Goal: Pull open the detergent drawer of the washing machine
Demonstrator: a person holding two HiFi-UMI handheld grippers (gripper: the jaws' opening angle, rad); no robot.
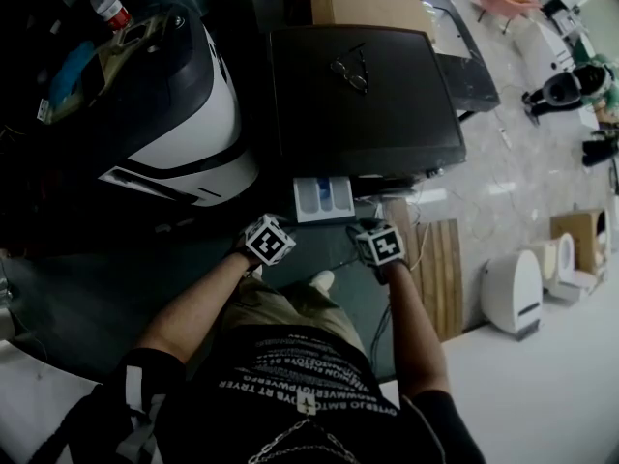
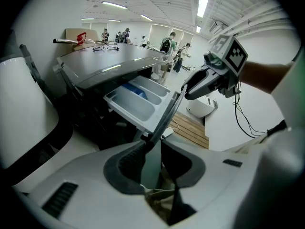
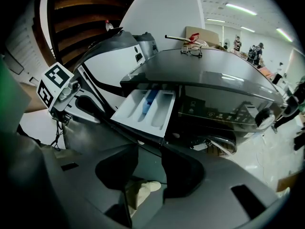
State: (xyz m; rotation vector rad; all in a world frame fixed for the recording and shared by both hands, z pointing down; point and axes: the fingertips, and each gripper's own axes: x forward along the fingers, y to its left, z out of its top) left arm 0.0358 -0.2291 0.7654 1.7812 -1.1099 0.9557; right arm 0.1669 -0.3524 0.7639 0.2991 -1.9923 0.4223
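The dark washing machine (image 1: 368, 95) stands ahead of me, and its white detergent drawer (image 1: 324, 199) juts out of the front. The drawer's compartments (image 2: 138, 99) lie bare, with a blue insert in the middle one (image 3: 150, 98). My left gripper (image 2: 151, 163) hangs short of the drawer, tilted down, open with nothing between its jaws. My right gripper (image 3: 150, 171) is beside it, also clear of the drawer and open; only floor and a shoe show through the gap. Each gripper view catches the other gripper from the side.
A pair of glasses (image 1: 350, 71) lies on the machine's lid, with a cardboard box (image 1: 368, 8) behind. A large white and black appliance (image 1: 184, 114) stands to the left. A wooden pallet (image 1: 440, 269) and a white unit (image 1: 513, 293) sit to the right. People stand far off in the hall.
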